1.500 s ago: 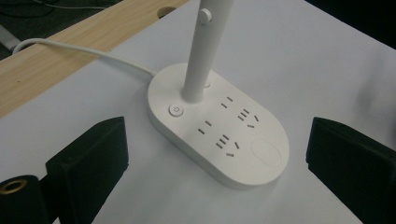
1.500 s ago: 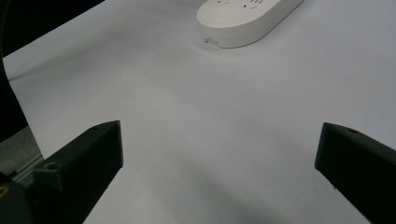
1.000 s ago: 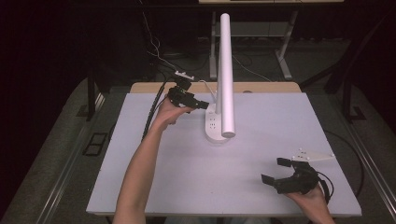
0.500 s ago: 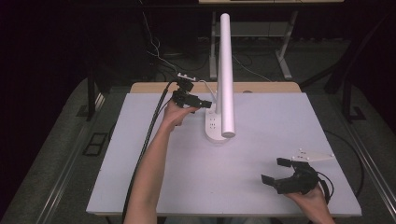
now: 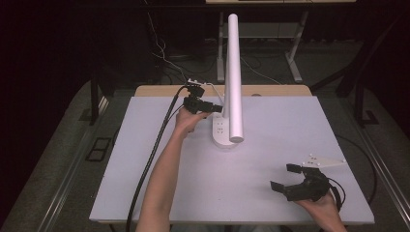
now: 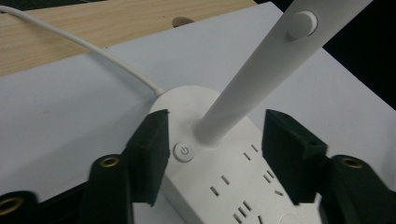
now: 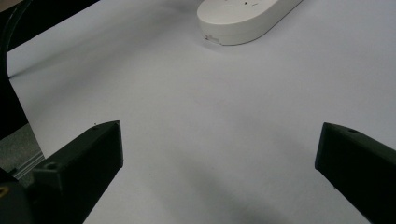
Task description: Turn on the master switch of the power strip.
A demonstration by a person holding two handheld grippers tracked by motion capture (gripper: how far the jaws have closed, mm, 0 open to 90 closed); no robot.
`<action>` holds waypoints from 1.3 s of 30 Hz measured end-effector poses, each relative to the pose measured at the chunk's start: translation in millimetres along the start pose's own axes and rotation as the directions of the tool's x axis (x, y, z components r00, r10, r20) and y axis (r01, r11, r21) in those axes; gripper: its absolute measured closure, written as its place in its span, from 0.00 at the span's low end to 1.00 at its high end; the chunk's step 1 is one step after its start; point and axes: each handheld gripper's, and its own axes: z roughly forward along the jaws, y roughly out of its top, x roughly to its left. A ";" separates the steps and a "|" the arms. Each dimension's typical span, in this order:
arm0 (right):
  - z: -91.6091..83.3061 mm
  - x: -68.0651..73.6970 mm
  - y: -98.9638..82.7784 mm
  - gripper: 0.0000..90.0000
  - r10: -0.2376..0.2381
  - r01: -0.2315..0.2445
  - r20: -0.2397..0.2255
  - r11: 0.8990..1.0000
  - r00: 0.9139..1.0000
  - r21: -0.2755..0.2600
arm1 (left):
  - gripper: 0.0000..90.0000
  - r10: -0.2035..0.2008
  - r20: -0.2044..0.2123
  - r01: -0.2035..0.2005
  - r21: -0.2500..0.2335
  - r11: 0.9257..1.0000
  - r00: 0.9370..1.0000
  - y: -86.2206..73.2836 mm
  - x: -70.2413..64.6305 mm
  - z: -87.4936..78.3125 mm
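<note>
Two fingers of the left gripper (image 6: 212, 158) have just been closing and now stand about half open, straddling the lamp stem (image 6: 233, 98) where it meets the power-strip base (image 6: 224, 182); the pads are not yet on it. Compared with a second ago, this gripper sits lower, by the power button (image 6: 184, 152). The lamp (image 5: 233, 82) stands near the far edge of the worktop (image 5: 145, 159), mid-width. Judgement: a grasp on the stem is imminent. The right gripper (image 5: 290, 180) rests near the near right corner, fingers spread wide, holding nothing.
</note>
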 end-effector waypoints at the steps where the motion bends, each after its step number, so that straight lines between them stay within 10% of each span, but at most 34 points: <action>1: 0.0 0.1 0.0 0.01 0.002 -0.002 -0.001 1.000 1.000 0.001 | 0.49 -0.005 -0.003 0.005 -0.011 1.000 1.000 -0.5 -0.5 1.7; 17: 0.8 -0.1 -0.3 0.01 -0.002 0.002 -0.003 1.000 1.000 0.008 | 0.99 -0.036 -0.032 0.036 -0.013 0.999 0.999 -6.8 -2.3 19.5; 39: 1.6 -1.0 -0.8 0.01 -0.008 0.008 -0.004 1.000 1.000 0.010 | 1.00 -0.006 -0.135 0.011 0.033 0.999 0.991 -16.6 -0.9 34.7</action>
